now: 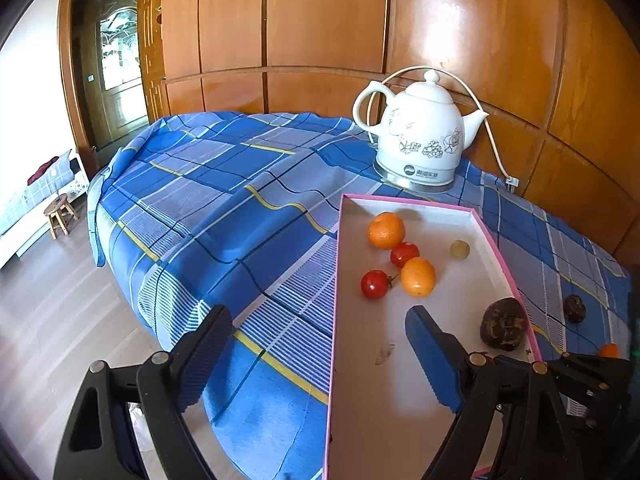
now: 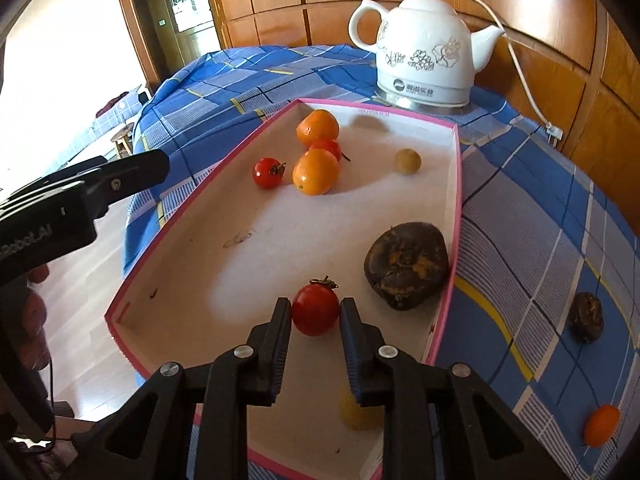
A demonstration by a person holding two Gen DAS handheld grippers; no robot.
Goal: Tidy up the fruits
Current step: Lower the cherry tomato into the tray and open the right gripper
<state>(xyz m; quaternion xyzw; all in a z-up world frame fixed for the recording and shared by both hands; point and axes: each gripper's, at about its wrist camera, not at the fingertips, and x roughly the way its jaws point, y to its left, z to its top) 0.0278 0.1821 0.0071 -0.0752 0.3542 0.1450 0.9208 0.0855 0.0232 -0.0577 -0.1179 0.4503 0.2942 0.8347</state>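
Carefully, the right gripper (image 2: 315, 312) is clamping a red tomato (image 2: 315, 309) between its pads, low over the pink-rimmed box (image 2: 456, 184). Ahead of the jaws lie two oranges (image 2: 315, 171), more tomatoes and a small pale fruit (image 2: 408, 161); a dark wrinkled fruit (image 2: 406, 265) is sitting just to their right. The left gripper (image 1: 320, 344) is hovering with jaws wide apart, empty, straddling the box's left wall. To release well, I judge the tomato should be touching the floor first, clear of the dark fruit, so it is not rolling.
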